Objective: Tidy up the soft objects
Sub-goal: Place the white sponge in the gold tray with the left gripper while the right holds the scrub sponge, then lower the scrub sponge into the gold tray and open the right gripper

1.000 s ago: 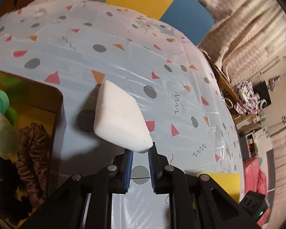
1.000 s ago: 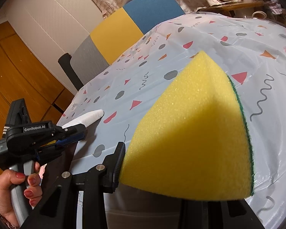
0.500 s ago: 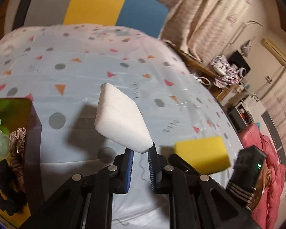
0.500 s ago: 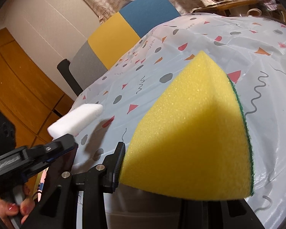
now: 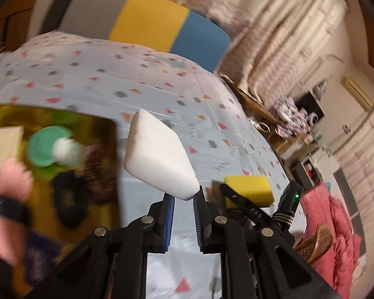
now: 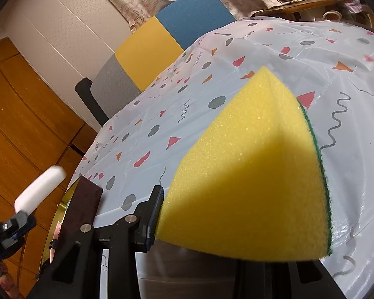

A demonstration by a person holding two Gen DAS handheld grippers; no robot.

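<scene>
Left gripper [image 5: 184, 195] jaws nearly closed, pinching white foam [image 5: 157, 154] by one corner; right gripper [image 6: 199, 214] clamping yellow sponge [image 6: 249, 174]. Light, squashy, probably better gripped mid-body.

Beyond my pale plastic-covered surface [image 6: 274, 57] with its grey dots and red triangles stands a chair back in grey, yellow and blue panels [image 6: 162, 44]. Beige patterned curtains [image 5: 274, 37] hang behind; orange wooden panelling [image 6: 20, 124] lines the wall.
</scene>
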